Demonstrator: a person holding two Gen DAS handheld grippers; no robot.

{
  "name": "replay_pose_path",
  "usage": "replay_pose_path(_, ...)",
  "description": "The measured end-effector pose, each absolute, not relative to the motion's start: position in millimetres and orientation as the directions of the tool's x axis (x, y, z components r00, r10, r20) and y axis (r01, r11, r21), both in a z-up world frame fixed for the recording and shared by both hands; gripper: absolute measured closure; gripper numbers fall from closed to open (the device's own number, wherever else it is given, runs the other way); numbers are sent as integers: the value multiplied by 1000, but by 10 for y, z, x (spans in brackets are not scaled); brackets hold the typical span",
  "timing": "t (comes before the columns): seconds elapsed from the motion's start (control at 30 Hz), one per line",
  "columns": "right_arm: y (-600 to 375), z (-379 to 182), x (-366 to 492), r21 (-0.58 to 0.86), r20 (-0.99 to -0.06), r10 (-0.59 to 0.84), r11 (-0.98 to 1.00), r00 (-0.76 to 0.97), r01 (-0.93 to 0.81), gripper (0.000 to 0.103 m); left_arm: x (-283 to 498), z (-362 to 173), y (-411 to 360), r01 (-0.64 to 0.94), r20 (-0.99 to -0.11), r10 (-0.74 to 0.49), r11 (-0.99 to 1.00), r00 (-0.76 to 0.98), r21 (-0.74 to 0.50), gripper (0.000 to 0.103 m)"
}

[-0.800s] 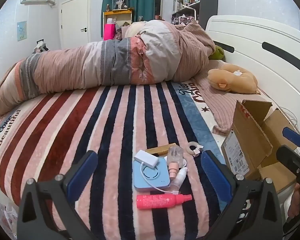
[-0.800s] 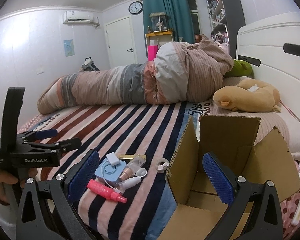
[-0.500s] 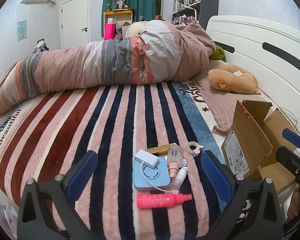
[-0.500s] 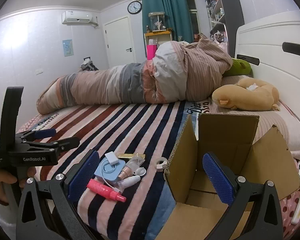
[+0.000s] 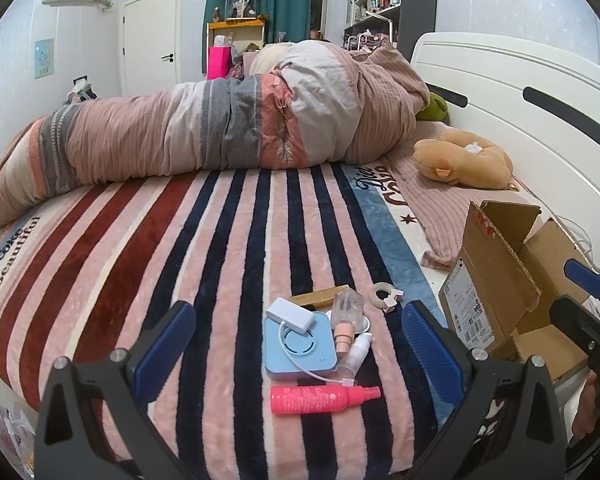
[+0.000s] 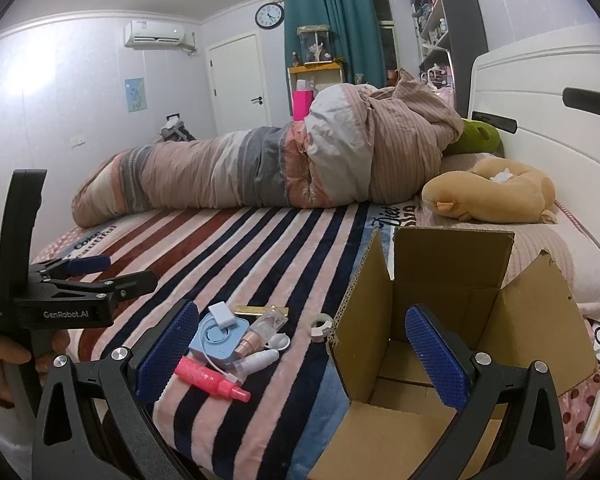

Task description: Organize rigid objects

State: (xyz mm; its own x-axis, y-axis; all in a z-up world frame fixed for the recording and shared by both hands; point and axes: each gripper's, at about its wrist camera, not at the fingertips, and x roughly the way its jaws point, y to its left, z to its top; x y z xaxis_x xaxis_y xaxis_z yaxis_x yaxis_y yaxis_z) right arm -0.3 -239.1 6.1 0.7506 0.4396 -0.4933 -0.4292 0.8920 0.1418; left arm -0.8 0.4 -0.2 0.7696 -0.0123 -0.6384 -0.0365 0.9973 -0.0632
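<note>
A small heap lies on the striped blanket: a pink spray bottle (image 5: 324, 399) (image 6: 210, 379), a light blue square device (image 5: 299, 346) (image 6: 217, 337) with a white charger on it, a clear pump bottle (image 5: 346, 314), a small white bottle (image 5: 358, 350), a gold bar (image 5: 318, 297) and a tape roll (image 5: 384, 292) (image 6: 319, 325). My left gripper (image 5: 298, 338) hangs open above the heap, holding nothing. An open cardboard box (image 6: 452, 320) (image 5: 508, 280) stands right of the heap. My right gripper (image 6: 300, 346) is open over the box's left wall, holding nothing.
A rolled duvet (image 5: 220, 128) lies across the far side of the bed. A tan plush toy (image 5: 466, 158) rests by the white headboard (image 5: 520, 92). A white cable (image 5: 580, 240) trails behind the box. The bed's near edge runs just under both grippers.
The right wrist view has drifted slightly, so the box and heap sit a little lower and closer. The left gripper has kept still. Both stay open.
</note>
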Motion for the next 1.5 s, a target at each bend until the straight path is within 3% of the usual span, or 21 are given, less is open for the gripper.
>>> replay_pose_path(0.53, -2294, 88, -70, 116, -495, 429, 894, 755, -432, 0, -13, -19, 293, -40, -613, 3, 998, 790, -46, 0)
replay_pose_path(0.67, -2041, 153, -167, 40, -474, 421, 888, 773, -458, 0, -29, -7, 495, -62, -571, 35, 998, 820, -28, 0)
replay_pose_path(0.73, -1873, 151, -193, 40, -474, 451, 869, 756, -493, 6, -4, -24, 603, -57, -576, 40, 998, 817, -11, 0)
replay_pose_path(0.77, -1786, 135, -190, 61, -478, 479, 855, 737, -516, 15, 7, -46, 654, -61, -590, 47, 998, 806, -5, 0)
replay_pose_path(0.97, -1460, -409, -54, 230, -613, 535, 825, 581, -516, 37, 1, -176, 1097, -101, -579, 108, 994, 808, 45, 1)
replay_pose_path(1.07, -1447, -883, 33, 399, -677, 581, 805, 452, -439, 40, 8, -425, 1266, -114, -635, 99, 993, 766, 17, 1)
replay_pose_path(1.2, -1474, -1378, 80, 560, -695, 637, 771, 335, -304, 42, 4, -656, 1422, -104, -690, 65, 995, 721, -15, 1)
replay_pose_path(1.5, -1390, -1695, 211, 671, -634, 681, 720, 366, -178, 43, -46, -857, 1454, -77, -722, -4, 994, 692, -79, 1)
